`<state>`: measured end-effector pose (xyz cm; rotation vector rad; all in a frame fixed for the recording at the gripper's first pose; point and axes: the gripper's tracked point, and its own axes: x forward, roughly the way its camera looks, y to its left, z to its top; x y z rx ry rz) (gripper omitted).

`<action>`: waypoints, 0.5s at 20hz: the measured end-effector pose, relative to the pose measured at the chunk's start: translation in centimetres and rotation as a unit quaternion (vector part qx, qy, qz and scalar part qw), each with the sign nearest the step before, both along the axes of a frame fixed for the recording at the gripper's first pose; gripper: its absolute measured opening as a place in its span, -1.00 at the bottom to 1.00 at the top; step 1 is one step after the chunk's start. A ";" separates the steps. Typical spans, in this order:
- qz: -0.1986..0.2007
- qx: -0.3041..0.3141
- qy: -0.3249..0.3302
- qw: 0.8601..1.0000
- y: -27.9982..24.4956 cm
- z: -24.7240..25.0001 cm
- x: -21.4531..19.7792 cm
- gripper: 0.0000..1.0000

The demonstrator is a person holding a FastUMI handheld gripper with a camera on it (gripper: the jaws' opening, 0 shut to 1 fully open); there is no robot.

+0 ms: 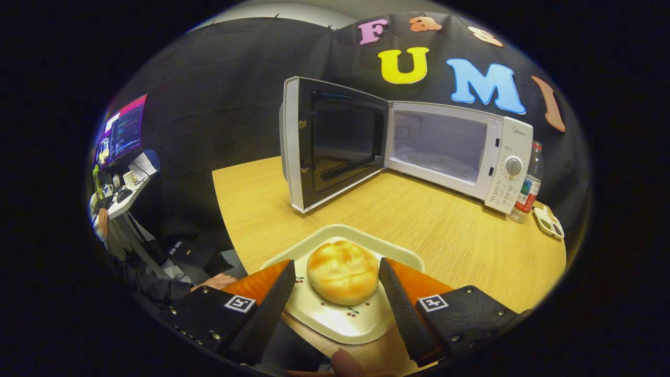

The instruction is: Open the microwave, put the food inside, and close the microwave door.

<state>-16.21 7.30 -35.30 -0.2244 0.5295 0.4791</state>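
A round golden bun (343,271) lies on a square cream plate (366,327) near the front of the wooden table (445,235). My gripper (337,272) is open, its two orange-and-black fingers flanking the bun on either side with small gaps, not pressing on it. Beyond them stands the white microwave (466,149), its door (335,141) swung fully open to the left, and the cavity (439,146) looks bare apart from its turntable.
A plastic water bottle (529,183) and a small dish (548,221) sit right of the microwave. Off the table's left edge are a desk with a lit monitor (121,131) and a person's sleeve (152,285). A fingertip (345,364) shows by the plate's near edge.
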 end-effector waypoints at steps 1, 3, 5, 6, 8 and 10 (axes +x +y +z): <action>-0.001 -0.007 0.006 1.000 -0.3 -0.4 0.1 0.95; -0.003 -0.013 0.027 1.000 -0.4 -1.5 0.0 0.95; -0.026 0.016 0.024 0.999 -0.4 -1.4 0.8 0.81; -0.047 0.028 0.023 0.998 -0.9 -1.1 1.1 0.75; -0.080 0.038 0.015 0.996 -1.7 -0.5 1.8 0.49; -0.093 0.047 0.005 0.995 -1.7 0.6 2.1 0.46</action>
